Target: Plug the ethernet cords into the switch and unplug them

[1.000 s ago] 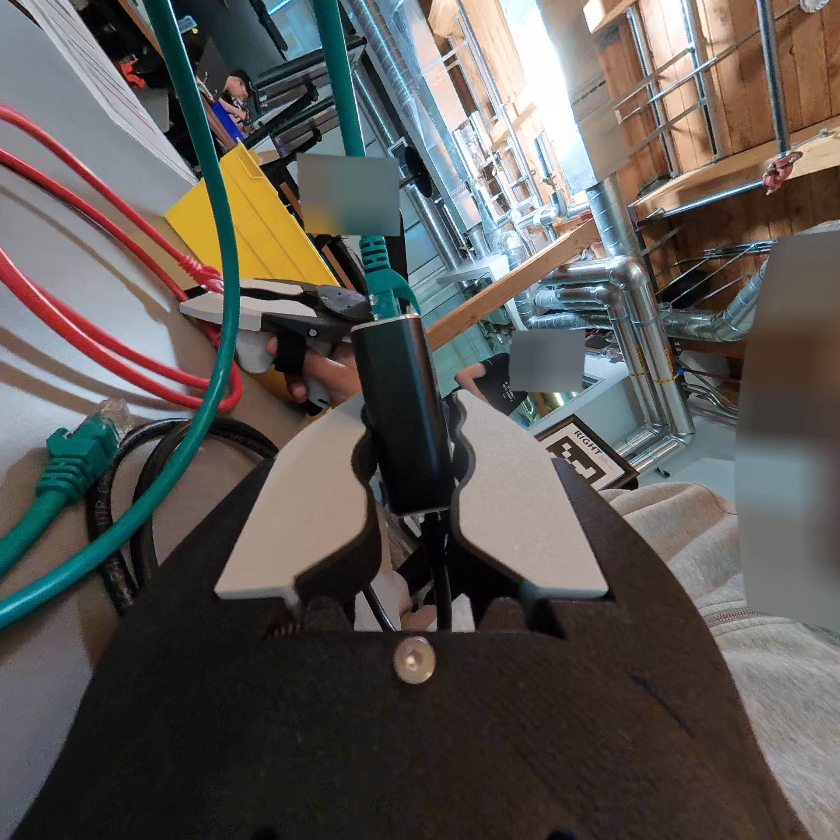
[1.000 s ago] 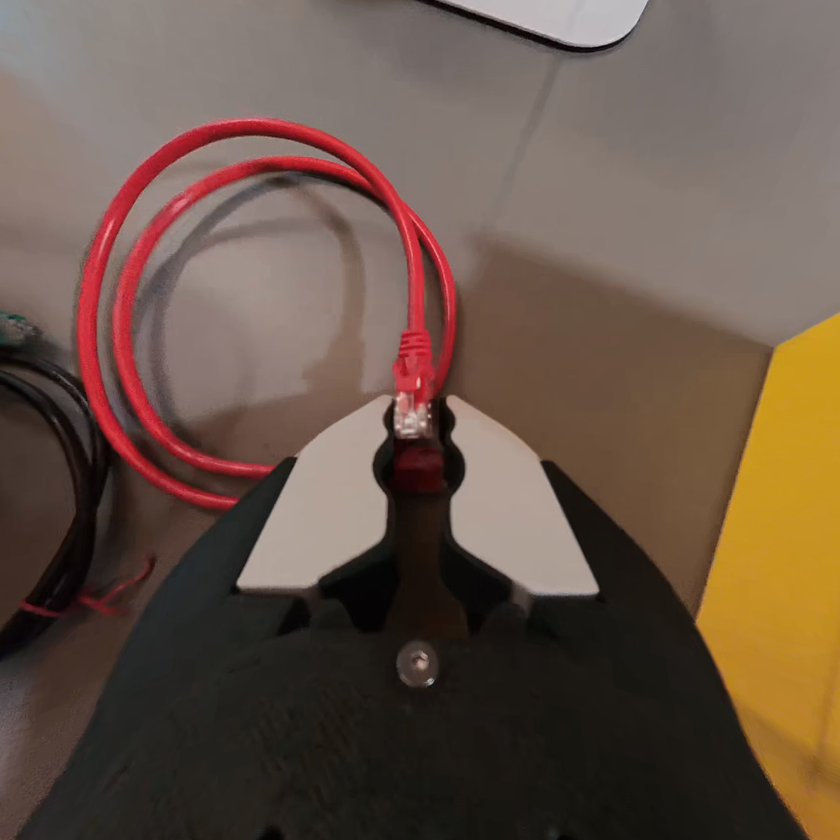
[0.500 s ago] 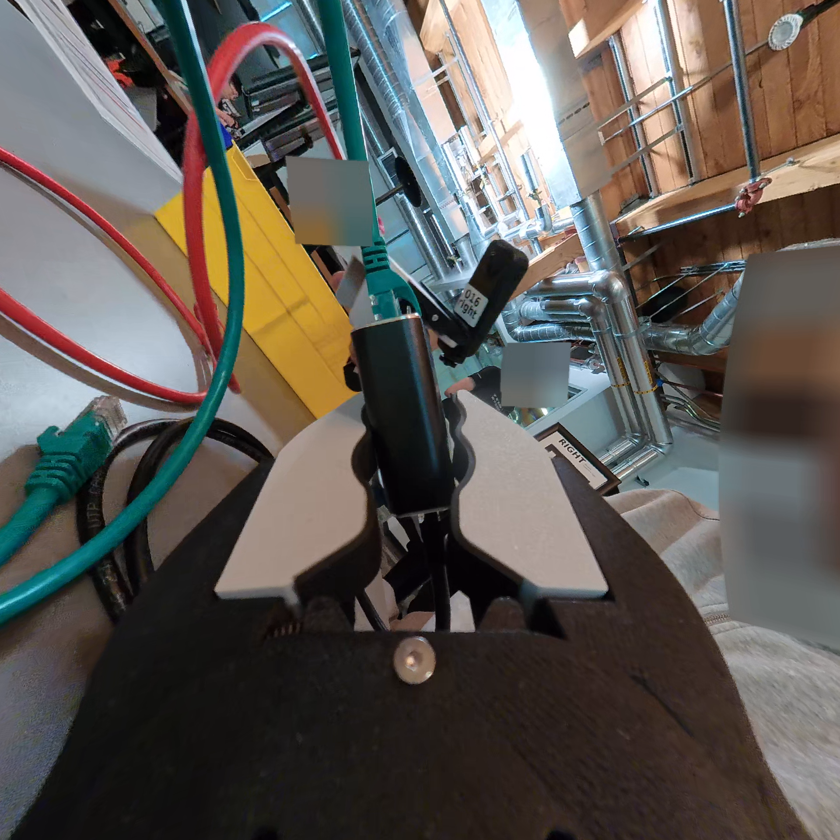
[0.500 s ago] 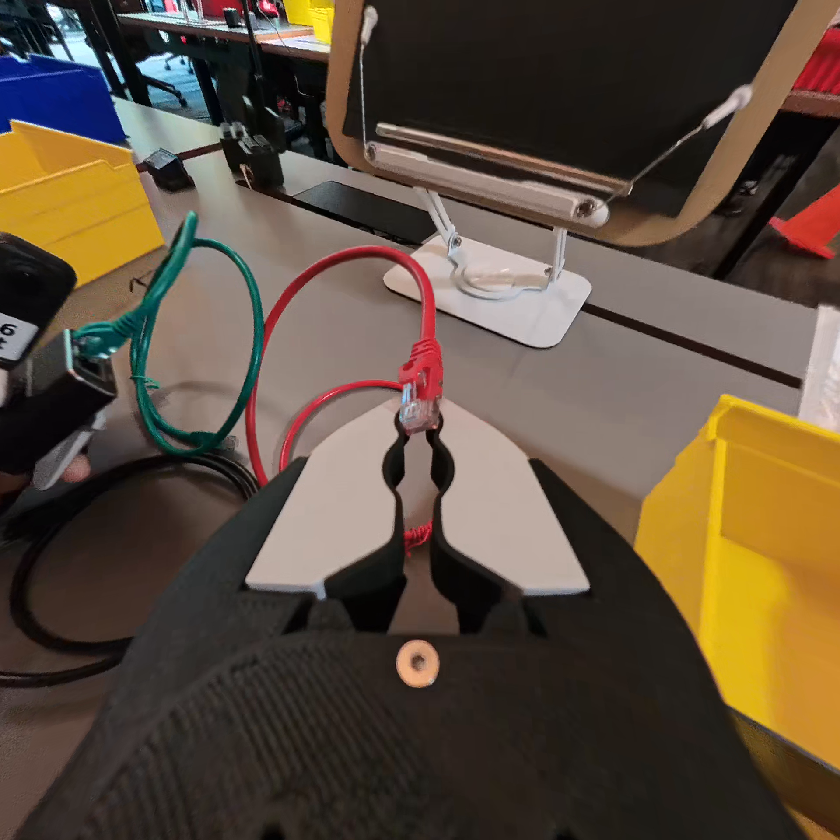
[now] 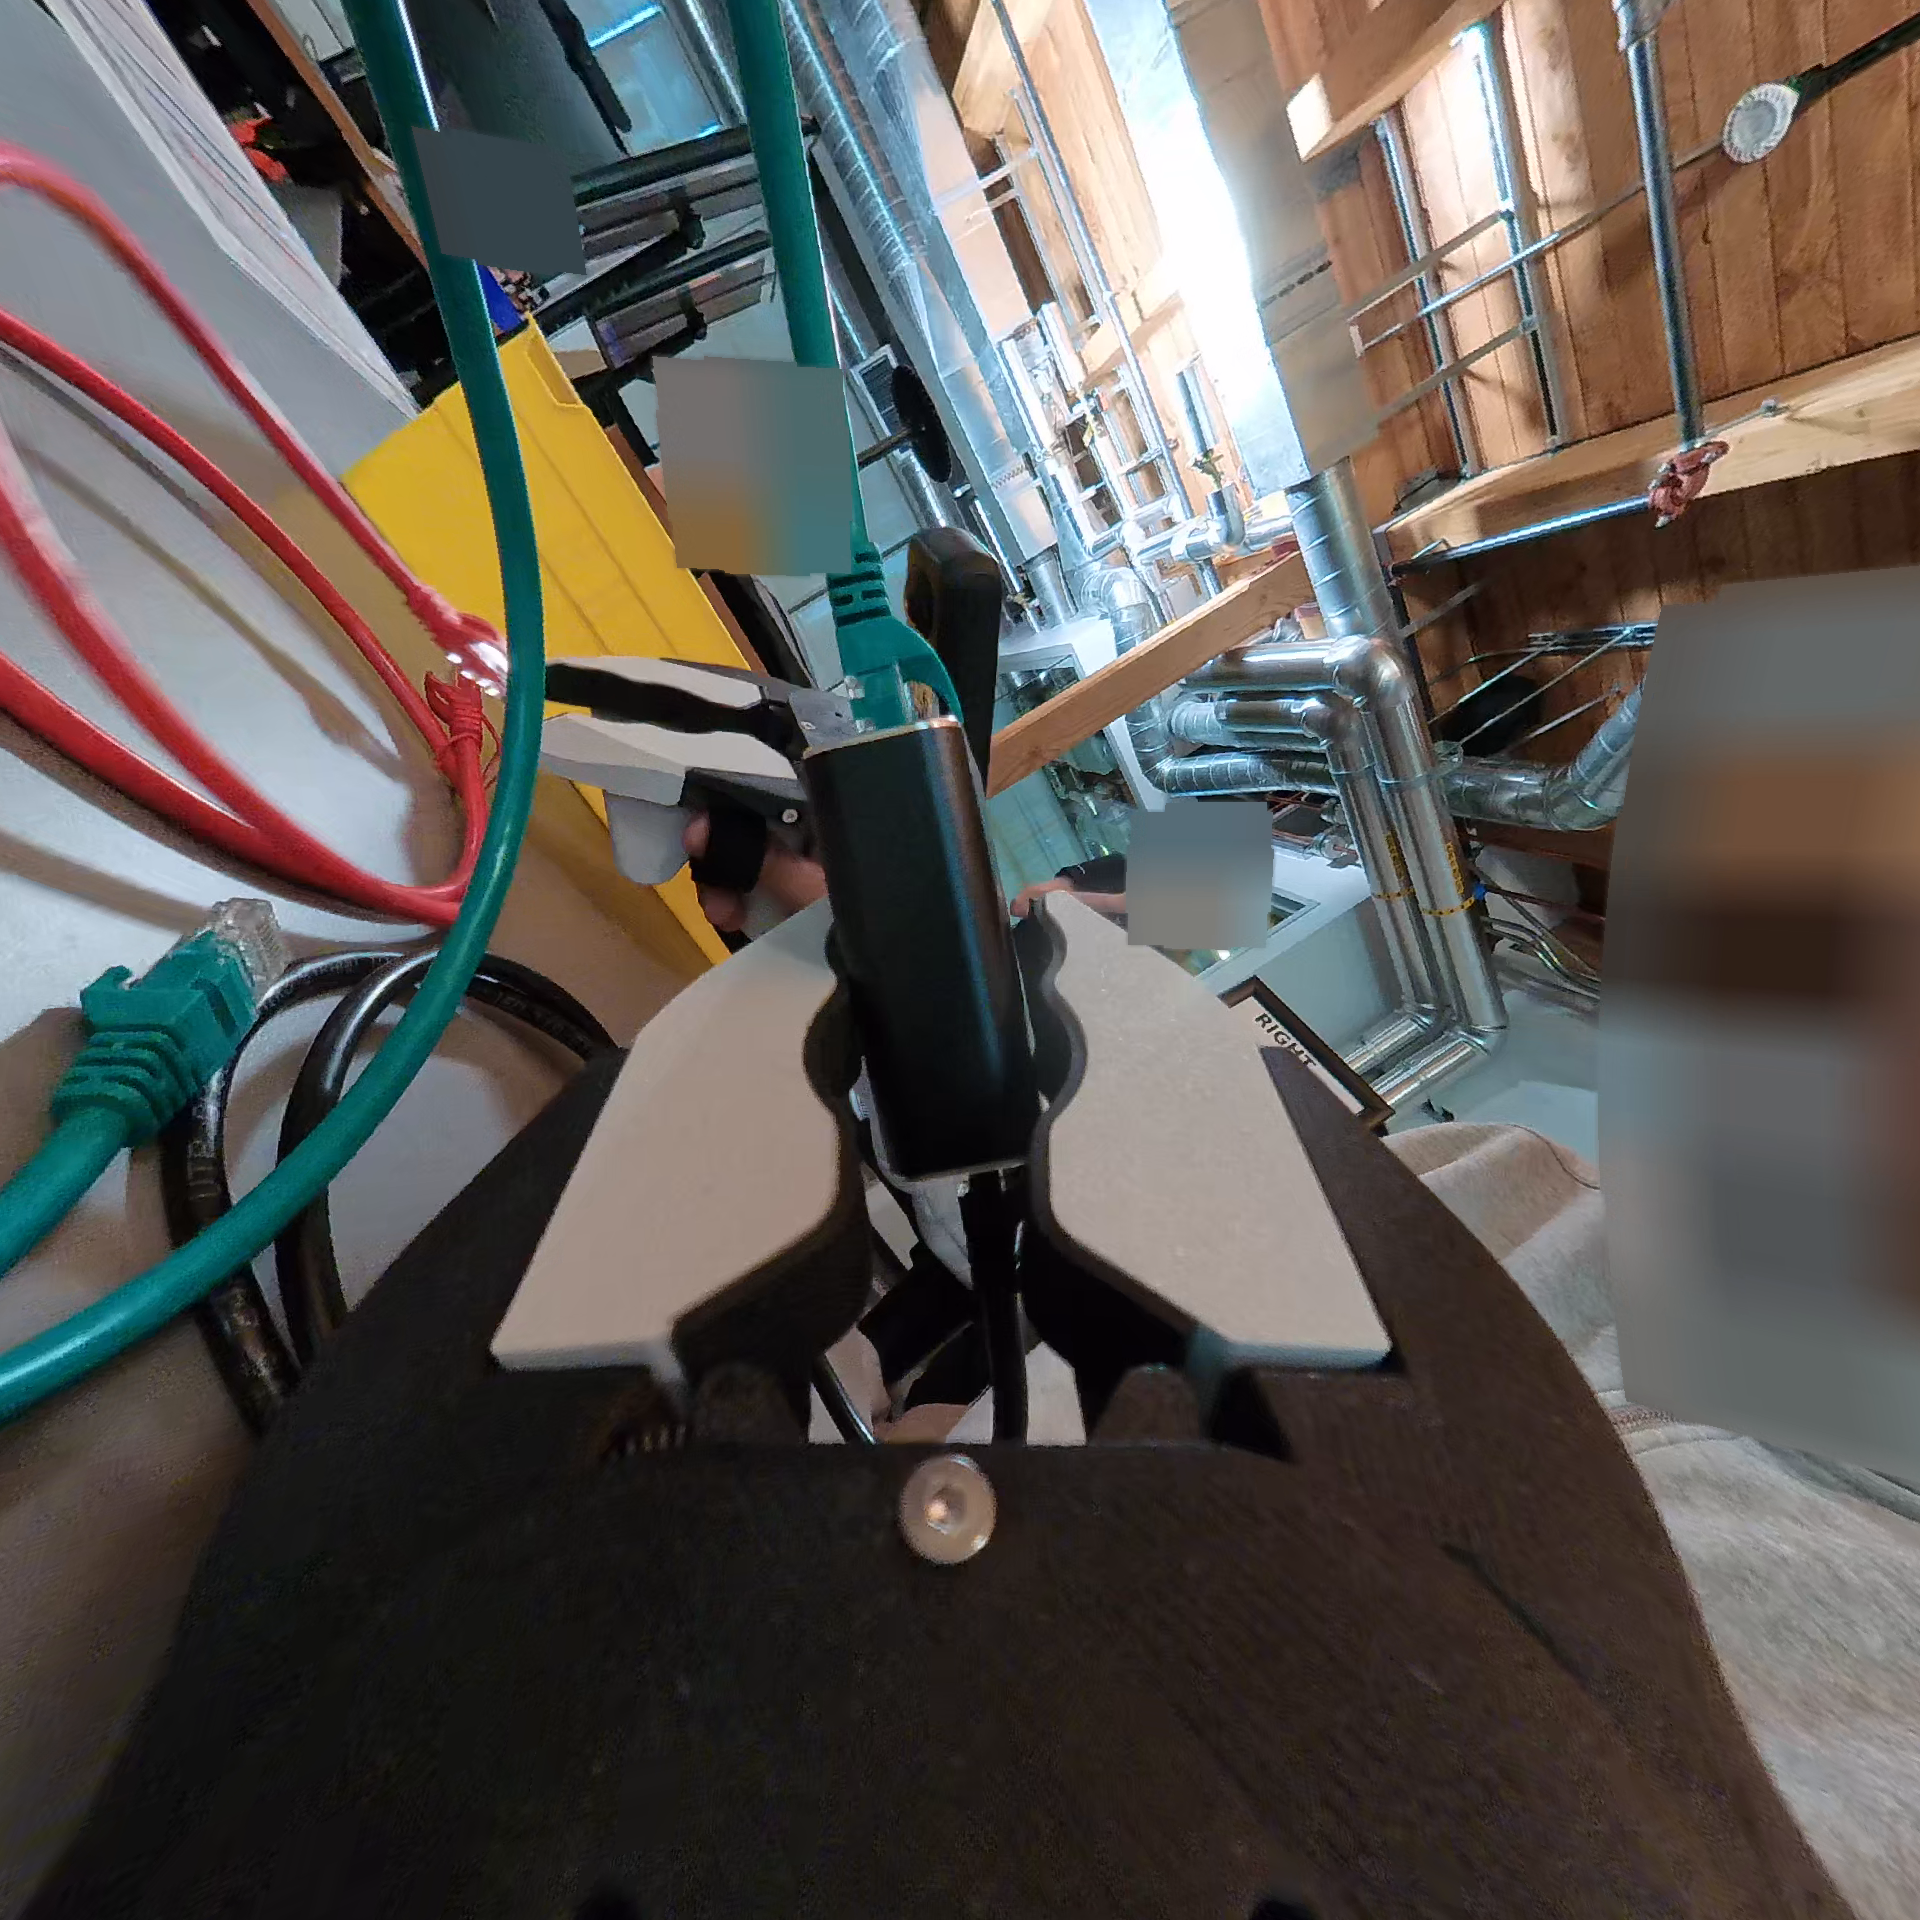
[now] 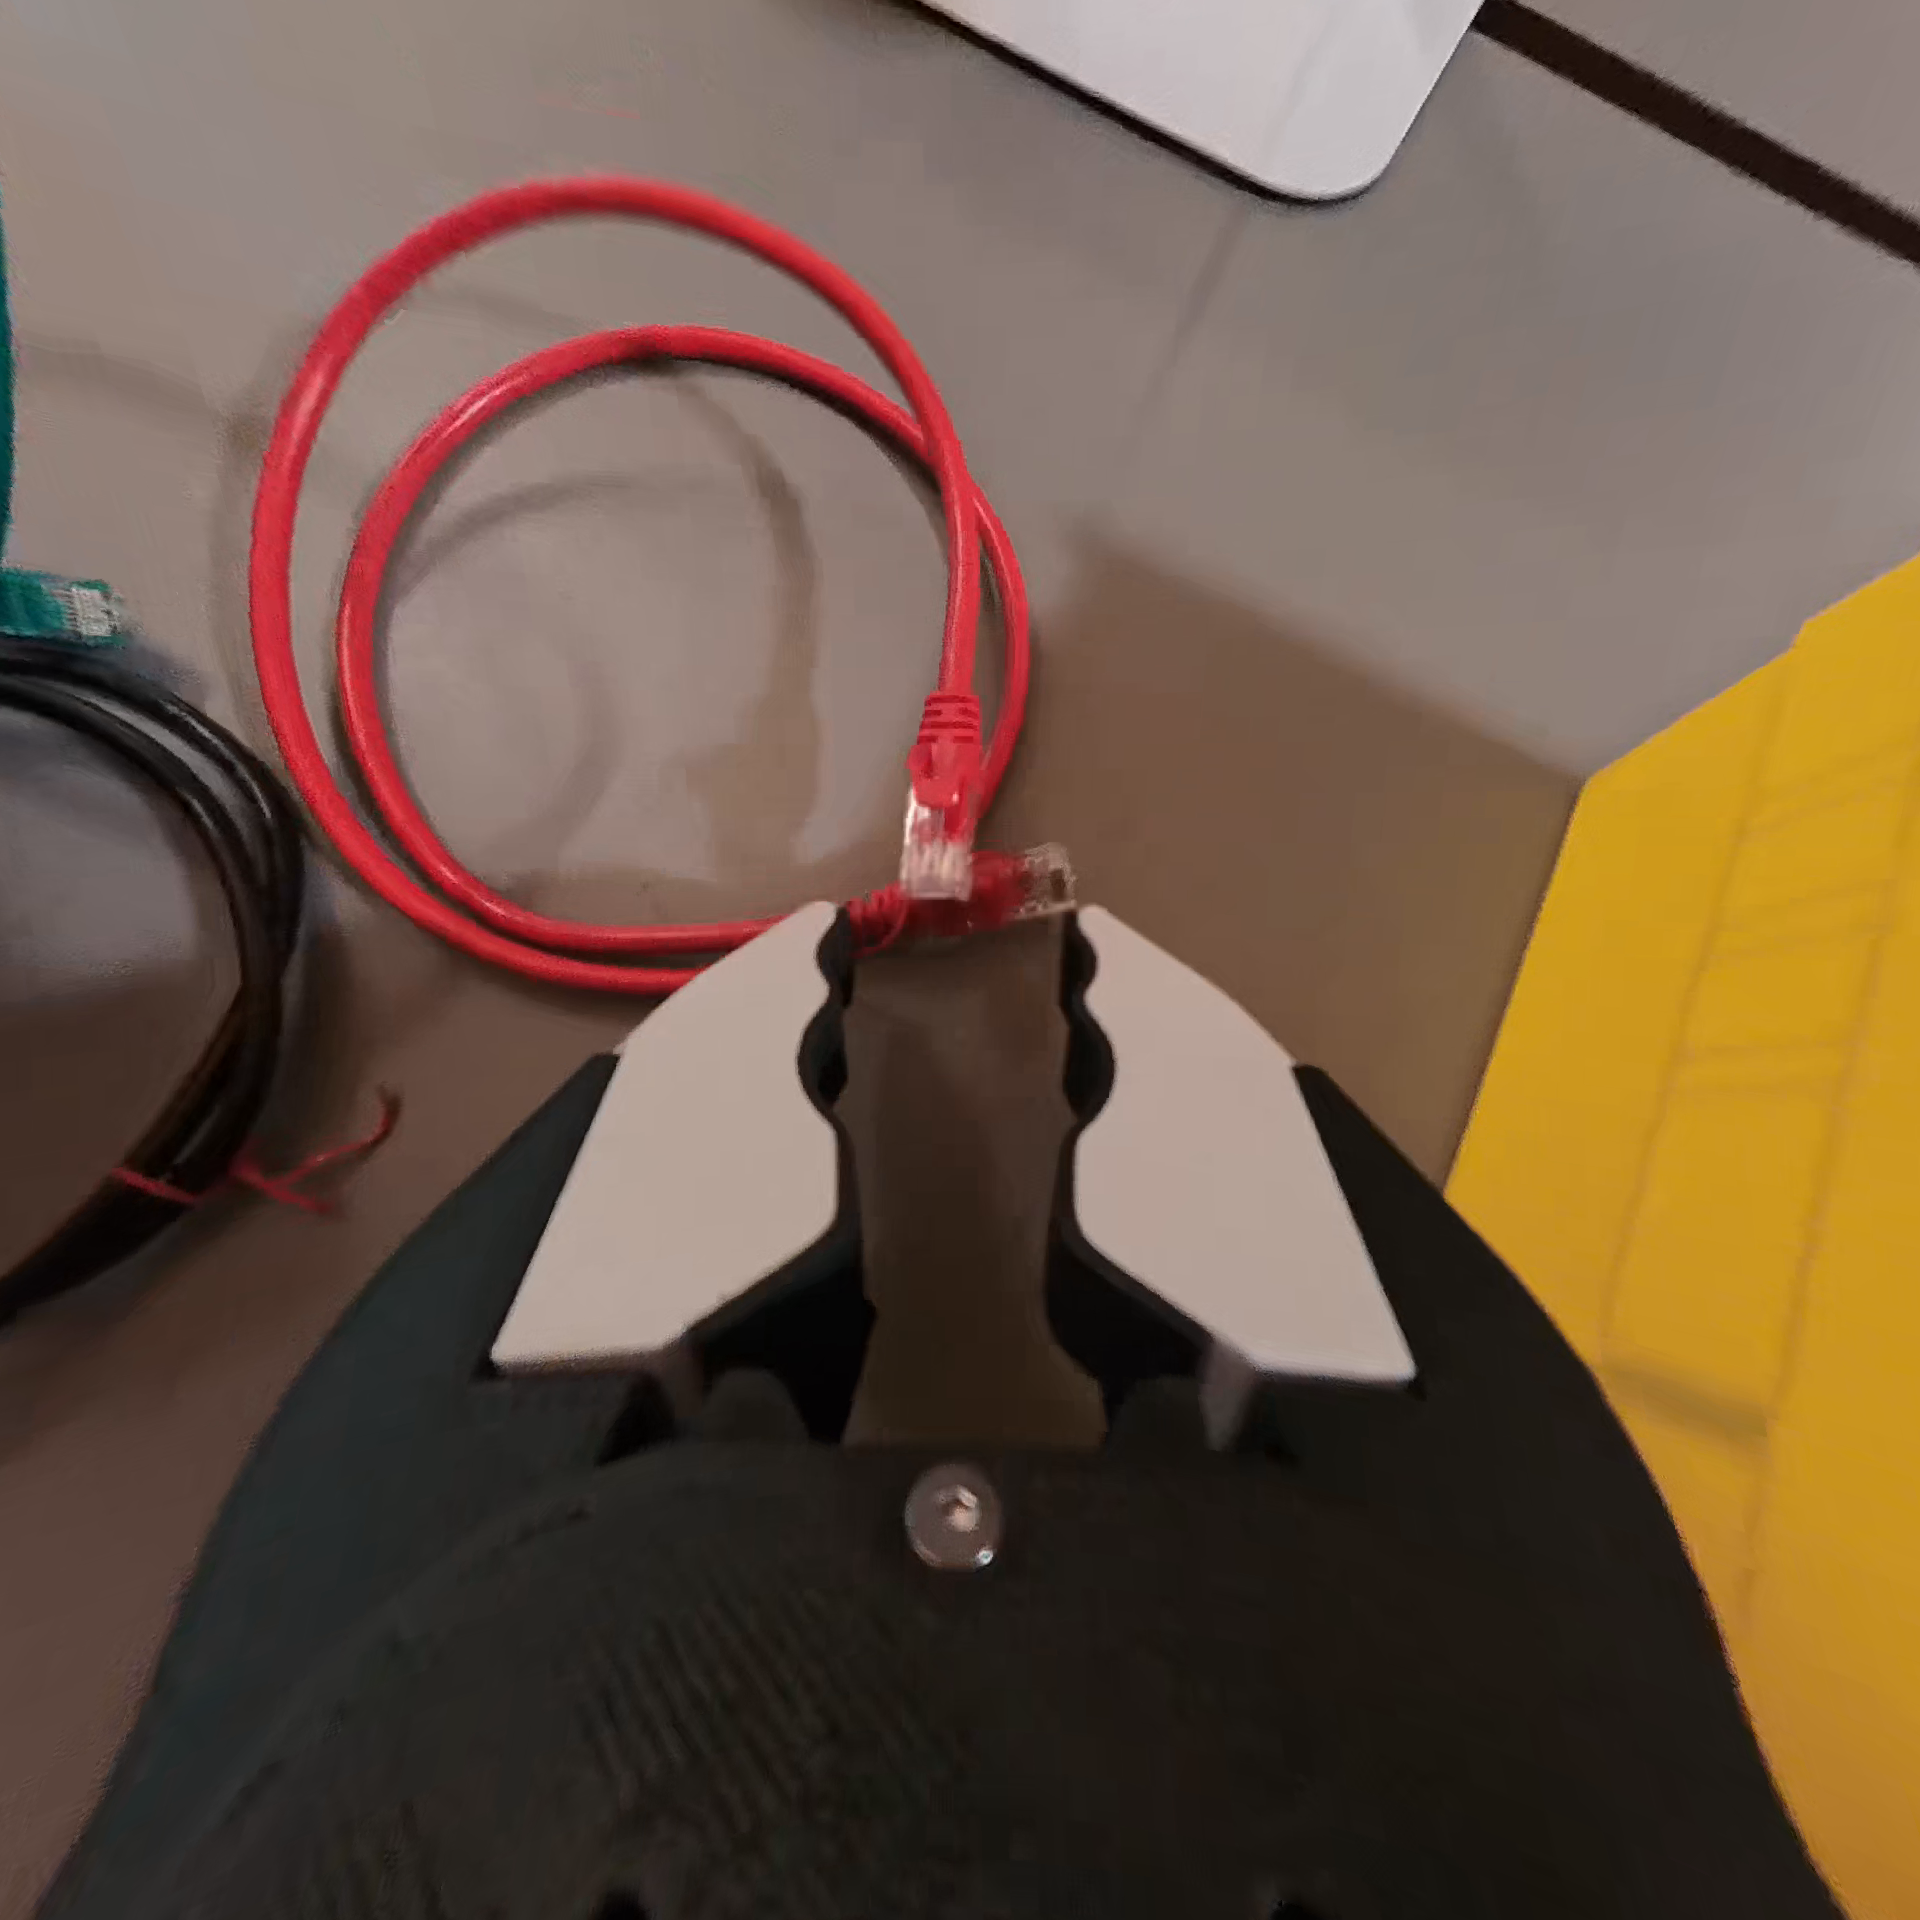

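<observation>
Grey worktop (image 6: 1351,436) fills my right wrist view, with a yellow bin (image 6: 1704,1039) at its right edge and a white stand base (image 6: 1247,83) at the far edge. I judge the step in hand to be picking up the red cord (image 6: 312,540) for plugging in: it lies coiled on the worktop, its two clear plugs crossing just ahead of my right claw (image 6: 956,935). That claw is spread apart and holds nothing; its tips sit just beside the plugs, whether touching I cannot tell. My left claw (image 5: 935,997) is clamped around the black switch (image 5: 914,935), held up off the worktop, with the green cord (image 5: 873,644) already seated in its top end. Next I need to centre one red plug between the fingers, square to them, and close.
</observation>
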Available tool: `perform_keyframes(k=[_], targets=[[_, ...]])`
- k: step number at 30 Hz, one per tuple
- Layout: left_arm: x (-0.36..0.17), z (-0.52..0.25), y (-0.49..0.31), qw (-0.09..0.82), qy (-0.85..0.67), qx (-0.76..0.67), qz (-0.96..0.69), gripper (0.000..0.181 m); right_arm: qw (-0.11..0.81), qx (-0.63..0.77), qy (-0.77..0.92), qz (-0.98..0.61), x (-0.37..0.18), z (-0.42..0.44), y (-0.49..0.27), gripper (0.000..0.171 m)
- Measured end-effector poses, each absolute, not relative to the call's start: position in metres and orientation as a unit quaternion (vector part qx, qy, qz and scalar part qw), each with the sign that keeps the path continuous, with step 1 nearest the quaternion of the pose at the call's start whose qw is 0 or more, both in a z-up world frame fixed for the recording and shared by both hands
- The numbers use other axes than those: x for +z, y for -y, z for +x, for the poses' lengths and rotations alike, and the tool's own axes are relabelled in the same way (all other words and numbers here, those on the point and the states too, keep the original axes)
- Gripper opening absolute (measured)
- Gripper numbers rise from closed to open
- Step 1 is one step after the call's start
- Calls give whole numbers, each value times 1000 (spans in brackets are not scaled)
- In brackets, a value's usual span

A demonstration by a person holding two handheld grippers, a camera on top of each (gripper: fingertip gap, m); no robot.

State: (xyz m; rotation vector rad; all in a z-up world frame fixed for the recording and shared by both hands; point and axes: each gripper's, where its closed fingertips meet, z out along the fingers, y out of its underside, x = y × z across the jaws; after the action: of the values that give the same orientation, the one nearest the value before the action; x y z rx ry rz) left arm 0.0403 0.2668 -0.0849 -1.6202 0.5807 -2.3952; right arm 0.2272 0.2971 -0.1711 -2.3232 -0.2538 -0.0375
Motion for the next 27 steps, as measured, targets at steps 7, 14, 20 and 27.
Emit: perform_keyframes(k=[7, 14, 20, 27], targets=[[-85, 40, -268, 95, -190, -811, -545, 29, 452, -30, 133, -882, -154, 215, -307, 58], [-85, 39, -269, 94, -187, -812, -545, 29, 471, 3, 118, -874, -152, 213, -309, 59], [-85, 39, -270, 94, -185, -812, -545, 29, 494, 36, 84, -864, -146, 221, -311, 59], [-85, 37, -270, 94, -182, -812, -546, 29, 483, 40, 52, -873, -152, 231, -314, 58]])
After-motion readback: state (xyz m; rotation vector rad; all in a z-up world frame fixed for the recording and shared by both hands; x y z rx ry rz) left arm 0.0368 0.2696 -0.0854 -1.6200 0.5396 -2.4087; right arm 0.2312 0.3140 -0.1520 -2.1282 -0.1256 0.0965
